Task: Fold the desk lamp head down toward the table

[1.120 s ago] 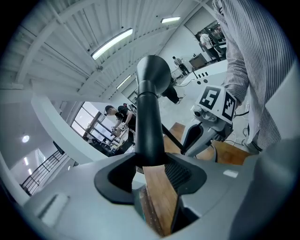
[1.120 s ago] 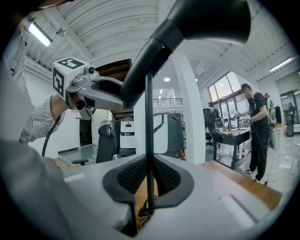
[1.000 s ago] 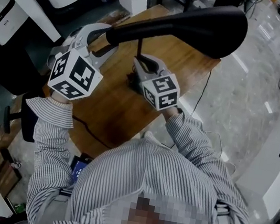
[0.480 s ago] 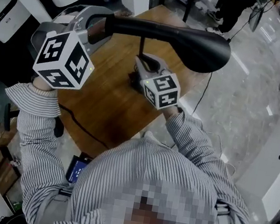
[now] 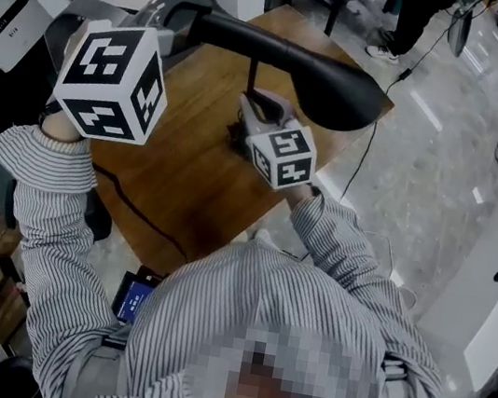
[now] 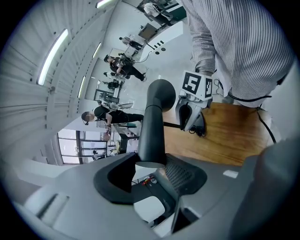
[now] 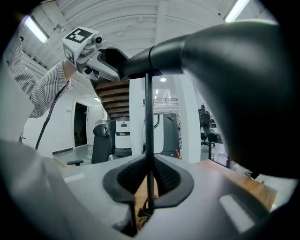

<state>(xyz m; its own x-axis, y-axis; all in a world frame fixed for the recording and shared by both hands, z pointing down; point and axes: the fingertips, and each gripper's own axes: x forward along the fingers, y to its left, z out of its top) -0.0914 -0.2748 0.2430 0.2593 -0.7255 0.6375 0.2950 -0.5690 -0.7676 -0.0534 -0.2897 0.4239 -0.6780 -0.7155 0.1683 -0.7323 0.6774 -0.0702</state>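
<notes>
Nearest, the right gripper [image 5: 250, 113] is clamped on the lamp's thin stem [image 5: 250, 80] above the table [image 5: 184, 192]; farther left, the left gripper [image 5: 191, 25] grasps the narrow rear of the lamp head [image 5: 326, 79]; the head slopes down rightward, seemingly part-folded, its wide end still well above the table.

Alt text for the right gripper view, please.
The right gripper clamps the lamp's thin black pole between its jaws. Above, the dark lamp head fills the upper right, and the left gripper grips its narrow end at upper left.
</notes>
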